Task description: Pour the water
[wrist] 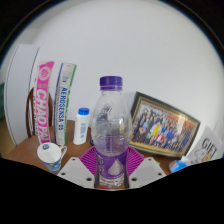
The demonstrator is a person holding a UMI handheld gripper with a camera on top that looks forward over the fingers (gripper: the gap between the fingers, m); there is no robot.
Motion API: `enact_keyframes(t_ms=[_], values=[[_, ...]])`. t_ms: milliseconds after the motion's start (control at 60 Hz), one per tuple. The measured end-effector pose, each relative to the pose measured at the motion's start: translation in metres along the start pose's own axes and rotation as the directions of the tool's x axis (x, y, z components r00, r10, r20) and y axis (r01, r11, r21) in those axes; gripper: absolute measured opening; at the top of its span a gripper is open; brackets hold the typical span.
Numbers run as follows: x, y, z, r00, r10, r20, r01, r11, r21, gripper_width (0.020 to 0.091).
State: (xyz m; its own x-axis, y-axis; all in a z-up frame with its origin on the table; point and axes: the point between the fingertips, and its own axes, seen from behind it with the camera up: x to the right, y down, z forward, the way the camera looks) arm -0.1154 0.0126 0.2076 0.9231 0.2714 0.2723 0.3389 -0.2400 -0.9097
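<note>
The gripper (111, 172) has its two fingers (80, 170) set apart by about the width of a bottle, with the purple pads (97, 160) against the lower sides of a clear plastic bottle (110, 125). Both fingers appear to press on the bottle, which rises from directly between them. The bottle stands upright, its long axis vertical, with the purple cap (111, 82) at the top and still on. The body is transparent and ribbed; the level of water inside cannot be told.

Just beside the one finger, on the wooden table (25, 150), stands a small white cup (51, 155) with a blue pattern, its mouth facing up. Beyond it a small white bottle (83, 122) with a blue cap stands near the wall. Two tall boxes (52, 100) lean against the wall behind the cup. To the other side of the clear bottle, a framed group photograph (165, 126) leans against the wall, well beyond the fingers.
</note>
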Motion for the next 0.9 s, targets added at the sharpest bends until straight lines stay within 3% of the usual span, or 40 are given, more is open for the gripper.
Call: enact_keyframes(t_ms=[250, 450, 483, 600, 717, 767, 850, 900], values=[[0.002, 0.087, 0.026, 0.965, 0.252, 0.068, -0.25, 0.968, -0.037, 0.0333], [-0.014, 0.131, 0.031, 0.95, 0.302, 0.078, -0.297, 0.953, -0.065, 0.034], [-0.014, 0.128, 0.029, 0.952, 0.297, 0.078, -0.295, 0.955, -0.025, 0.0338], [-0.015, 0.13, 0.027, 0.958, 0.28, 0.057, -0.281, 0.96, 0.009, 0.0378], [-0.014, 0.132, 0.025, 0.956, 0.291, 0.033, -0.291, 0.957, -0.011, 0.0476], [-0.014, 0.136, 0.022, 0.953, 0.301, 0.024, -0.3, 0.953, -0.052, 0.0526], [-0.016, 0.138, 0.009, 0.947, 0.322, 0.003, -0.32, 0.94, -0.116, 0.0842], [-0.016, 0.134, -0.003, 0.947, 0.321, -0.016, -0.32, 0.937, -0.139, 0.0854]])
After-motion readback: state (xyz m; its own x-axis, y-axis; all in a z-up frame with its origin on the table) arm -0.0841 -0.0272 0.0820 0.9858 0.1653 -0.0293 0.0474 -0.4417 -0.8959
